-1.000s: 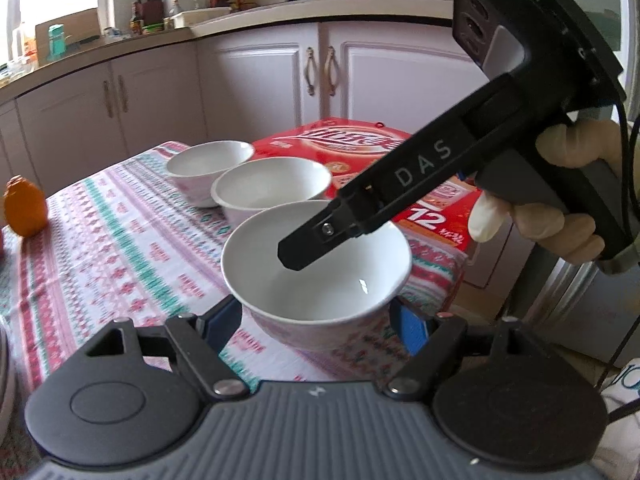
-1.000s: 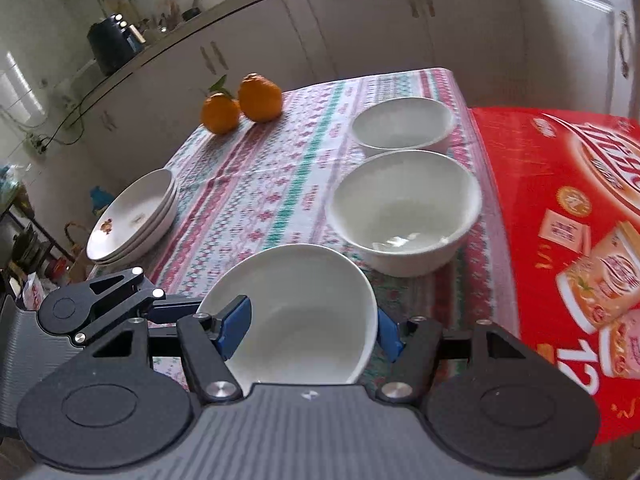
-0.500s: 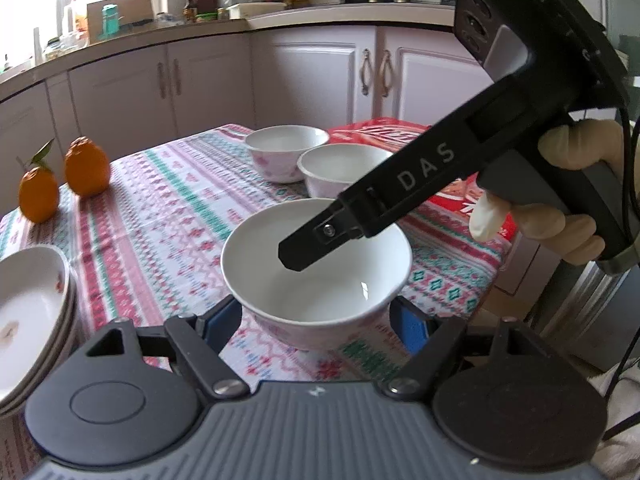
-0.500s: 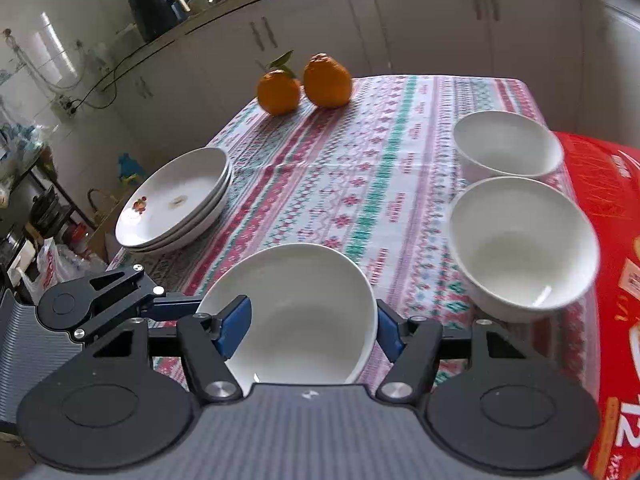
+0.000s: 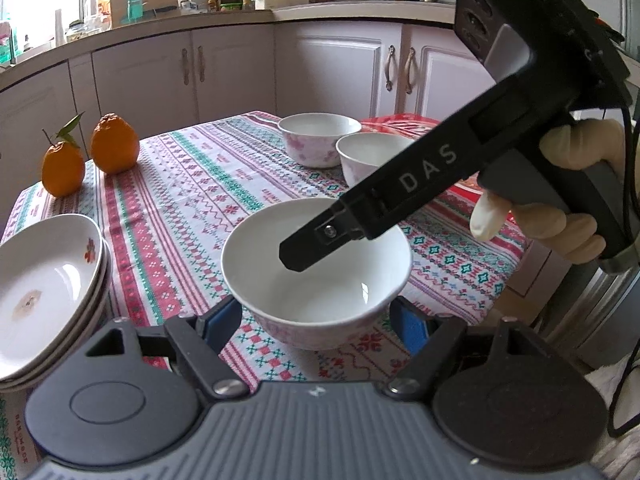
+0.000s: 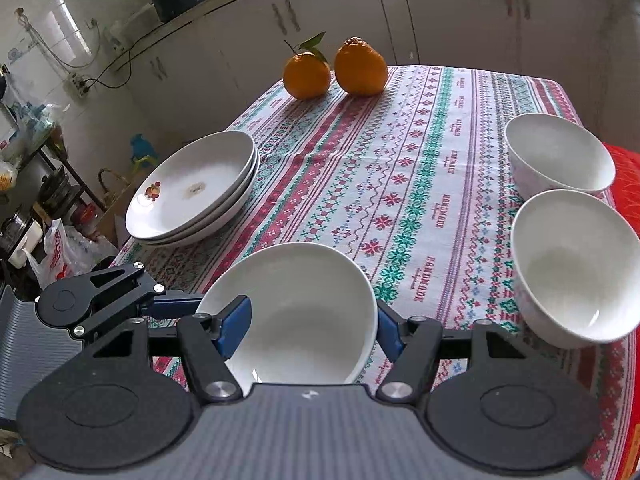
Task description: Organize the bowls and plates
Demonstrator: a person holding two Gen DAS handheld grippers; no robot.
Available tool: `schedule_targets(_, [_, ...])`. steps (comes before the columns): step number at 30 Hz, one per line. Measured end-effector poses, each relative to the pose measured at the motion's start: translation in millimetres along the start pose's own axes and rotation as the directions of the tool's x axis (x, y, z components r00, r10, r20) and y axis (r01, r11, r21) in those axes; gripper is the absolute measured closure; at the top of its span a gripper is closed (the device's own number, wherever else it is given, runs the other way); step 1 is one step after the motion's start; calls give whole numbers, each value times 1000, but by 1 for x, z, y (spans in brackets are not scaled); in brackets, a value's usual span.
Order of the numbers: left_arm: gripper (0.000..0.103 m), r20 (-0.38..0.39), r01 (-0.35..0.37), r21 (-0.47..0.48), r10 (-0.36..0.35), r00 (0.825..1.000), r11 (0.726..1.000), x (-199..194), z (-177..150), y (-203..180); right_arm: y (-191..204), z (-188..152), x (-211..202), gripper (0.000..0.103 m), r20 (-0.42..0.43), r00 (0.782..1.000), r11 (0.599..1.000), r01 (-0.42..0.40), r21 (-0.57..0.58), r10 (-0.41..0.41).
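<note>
Left wrist view: our left gripper (image 5: 316,320) jaws clamp the white bowl (image 5: 316,276) above the table (image 5: 192,200).
Right wrist view: our right gripper (image 6: 314,328) jaws grip the same bowl, plates (image 6: 192,188) left.

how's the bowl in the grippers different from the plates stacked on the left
The held bowl is deep, single, plain white inside and clamped by both grippers; the plates are shallow, stacked on the tablecloth, untouched, and the top one carries a small flower print. Both are white.
</note>
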State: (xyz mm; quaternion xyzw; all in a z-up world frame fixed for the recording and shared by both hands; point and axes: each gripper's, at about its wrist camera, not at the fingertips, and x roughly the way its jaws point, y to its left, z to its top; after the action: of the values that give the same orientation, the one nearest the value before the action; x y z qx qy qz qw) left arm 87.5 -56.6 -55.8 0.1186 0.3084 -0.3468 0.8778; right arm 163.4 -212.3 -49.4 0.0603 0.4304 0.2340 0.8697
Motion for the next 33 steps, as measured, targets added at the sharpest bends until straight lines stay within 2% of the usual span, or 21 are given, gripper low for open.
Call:
schedule_targets(21, [22, -21, -17, 3, 17, 1000, 1000, 5, -1, 6, -1, 2, 11, 32, 2, 1000, 1000, -18, -5, 18])
schedule_targets(22, [21, -22, -16, 9, 16, 1000, 1000, 5, -1, 5, -1, 2, 11, 31, 2, 1000, 1000, -20, -6, 20])
schedule_targets(24, [9, -11, -10, 8, 10, 1000, 1000, 5, -1, 5, -2, 2, 10, 28, 9, 999, 1000, -30, -5, 30])
schedule_targets(25, [7, -6, -7, 2, 7, 1000, 1000, 4, 0, 5, -2, 2, 10, 26, 14, 999, 999, -34, -1, 34])
schedule_targets(26, [6, -3, -4, -3, 4, 1000, 1000, 3, 1, 6, -3, 2, 9, 18, 21, 999, 999, -35, 8, 35])
schedule_targets(27, [5, 0, 1, -8, -1, 1000, 1000, 2, 2, 6, -4, 1, 8, 13, 29, 999, 999, -31, 12, 31])
schedule_targets(29, [3, -11, 3, -3, -3, 1000, 1000, 2, 2, 5, -5, 0, 4, 9, 46, 999, 1000, -21, 12, 21])
schedule_targets(33, [3, -22, -6, 40, 7, 1000, 999, -7, 3, -1, -6, -1, -11, 7, 80, 997, 1000, -13, -2, 13])
